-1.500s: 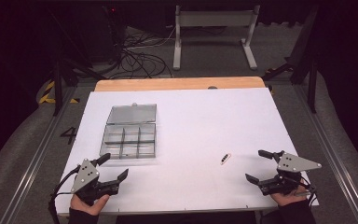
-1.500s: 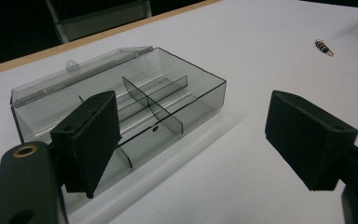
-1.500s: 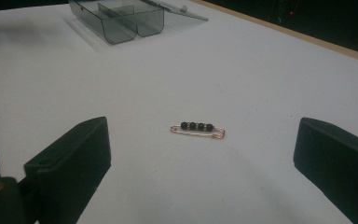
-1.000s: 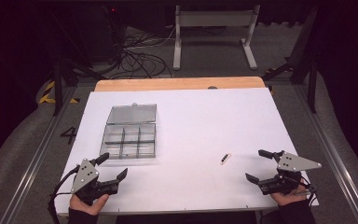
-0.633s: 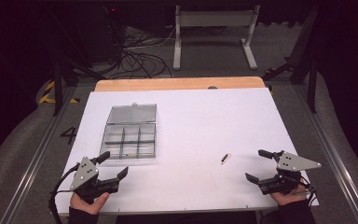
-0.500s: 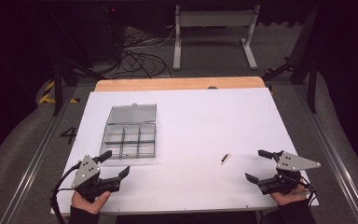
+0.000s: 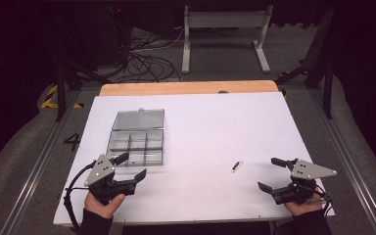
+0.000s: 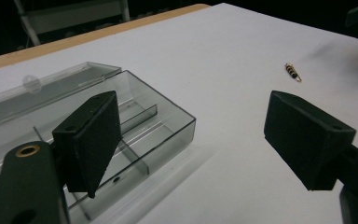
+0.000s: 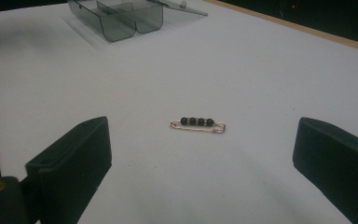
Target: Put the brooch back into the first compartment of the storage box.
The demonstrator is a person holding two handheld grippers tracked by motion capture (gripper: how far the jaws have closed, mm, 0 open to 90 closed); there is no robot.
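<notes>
Near edge of the bench (image 7: 200,205): left claw (image 7: 129,169) and right claw (image 7: 273,174), jaws of both apart and empty. Between them, nearer the right, lies a beaded safety pin (image 9: 198,124), not yet approached. Farther left stands an open clear compartment box (image 7: 137,147), apparently empty. Likely next: right claw closes on the pin; path unobstructed.

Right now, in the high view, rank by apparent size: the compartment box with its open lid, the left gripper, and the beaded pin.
1. Compartment box, lid open, largest.
2. Left gripper, jaws apart; it sits nearer the camera, so its true size is less sure.
3. Beaded pin, by far the smallest.
</notes>
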